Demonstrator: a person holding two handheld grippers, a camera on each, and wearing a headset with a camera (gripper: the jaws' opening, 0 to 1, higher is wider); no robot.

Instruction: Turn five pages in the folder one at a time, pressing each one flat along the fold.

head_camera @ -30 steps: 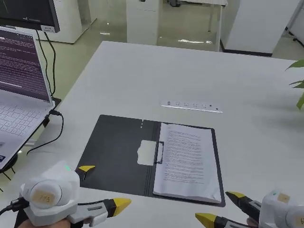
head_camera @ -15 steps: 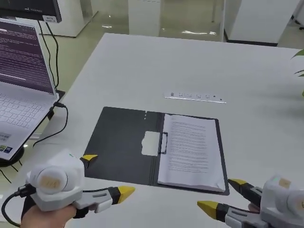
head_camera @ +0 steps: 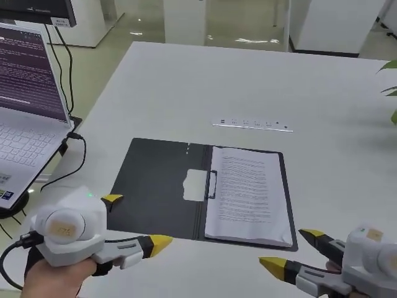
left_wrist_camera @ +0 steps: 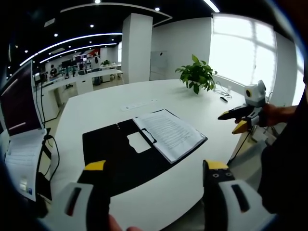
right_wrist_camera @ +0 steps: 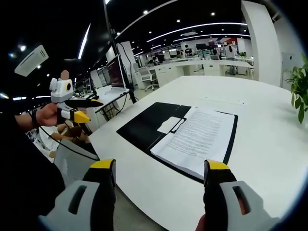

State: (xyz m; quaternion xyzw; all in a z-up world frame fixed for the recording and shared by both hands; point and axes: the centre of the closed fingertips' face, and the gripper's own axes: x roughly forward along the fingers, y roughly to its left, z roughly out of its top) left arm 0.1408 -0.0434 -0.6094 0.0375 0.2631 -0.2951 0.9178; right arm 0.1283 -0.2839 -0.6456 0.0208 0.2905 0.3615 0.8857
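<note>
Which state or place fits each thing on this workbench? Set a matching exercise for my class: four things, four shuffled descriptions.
Things
1. folder
2. stack of pages
3. laptop
4. left gripper

Descriptions
A. jaws open, holding nothing
B. far left in the head view, screen lit
C. black, lying open
D. on the folder's right half

Pairs: 1-C, 2-D, 3-B, 4-A

The left gripper [head_camera: 136, 221] is low down on the near left, held in a hand [head_camera: 53, 278]. Its two yellow-tipped jaws are spread wide and point to the right. The right gripper [head_camera: 293, 251] is low down on the near right. Its jaws are spread wide too and point to the left.
</note>
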